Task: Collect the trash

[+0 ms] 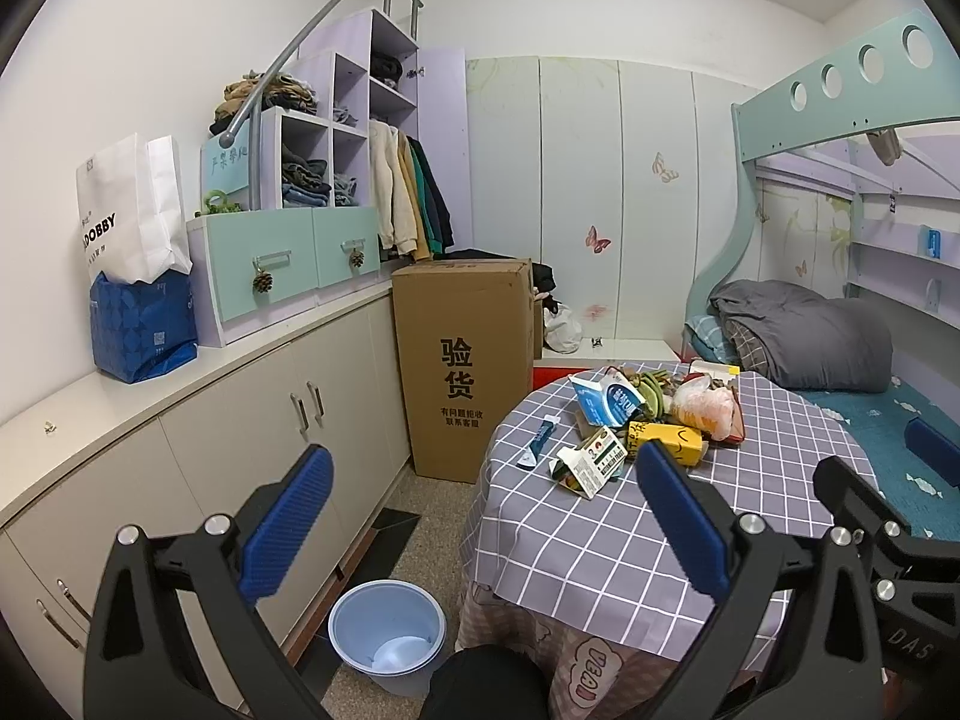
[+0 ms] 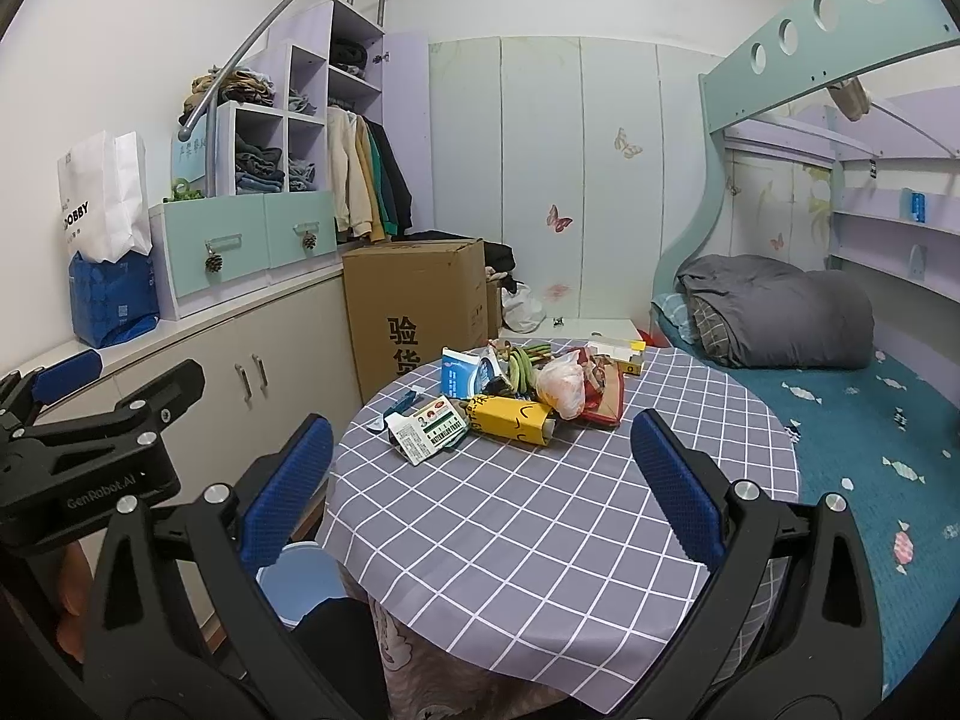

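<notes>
Round table [image 2: 540,516] draped in grey checked cloth — trash pile [image 2: 522,396] heaped at far side. Blue bin [image 1: 390,636] seen on floor beside it. Left gripper [image 1: 480,516] and right gripper [image 2: 480,480] held with jaws apart, empty.

A round table [image 2: 540,516] under a grey checked cloth carries a heap of trash at its far side: a yellow carton [image 2: 513,420], a white-and-green medicine box [image 2: 429,435], a blue-and-white carton [image 2: 462,375], green beans [image 2: 522,366], a crumpled plastic bag [image 2: 561,387] and a small blue tube [image 1: 540,441]. On the floor [image 1: 420,498] beside the table stands a light-blue bin [image 1: 387,636]
</notes>
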Motion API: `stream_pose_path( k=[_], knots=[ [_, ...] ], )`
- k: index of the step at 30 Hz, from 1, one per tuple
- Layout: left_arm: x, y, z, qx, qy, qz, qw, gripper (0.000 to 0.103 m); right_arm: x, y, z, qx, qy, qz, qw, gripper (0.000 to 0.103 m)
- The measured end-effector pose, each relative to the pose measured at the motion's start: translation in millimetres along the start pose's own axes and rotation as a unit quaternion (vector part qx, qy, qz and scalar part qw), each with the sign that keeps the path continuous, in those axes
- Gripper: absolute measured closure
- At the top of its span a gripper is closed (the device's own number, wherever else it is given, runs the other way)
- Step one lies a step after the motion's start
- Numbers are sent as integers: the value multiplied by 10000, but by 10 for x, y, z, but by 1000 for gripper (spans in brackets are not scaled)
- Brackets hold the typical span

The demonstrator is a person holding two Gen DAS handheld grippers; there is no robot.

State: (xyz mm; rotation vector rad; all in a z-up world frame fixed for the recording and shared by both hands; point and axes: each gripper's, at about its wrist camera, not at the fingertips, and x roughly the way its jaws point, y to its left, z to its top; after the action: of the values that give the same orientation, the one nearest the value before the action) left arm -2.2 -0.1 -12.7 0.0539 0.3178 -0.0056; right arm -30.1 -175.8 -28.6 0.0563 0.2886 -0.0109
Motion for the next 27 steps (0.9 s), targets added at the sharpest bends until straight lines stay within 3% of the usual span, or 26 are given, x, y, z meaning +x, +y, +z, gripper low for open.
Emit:
stream_pose_path(
  k=[27],
  knots=[
    [16,-46,35,29,7,-9,10000,4,6,19,42,47,27,44,10000,6]
  ],
)
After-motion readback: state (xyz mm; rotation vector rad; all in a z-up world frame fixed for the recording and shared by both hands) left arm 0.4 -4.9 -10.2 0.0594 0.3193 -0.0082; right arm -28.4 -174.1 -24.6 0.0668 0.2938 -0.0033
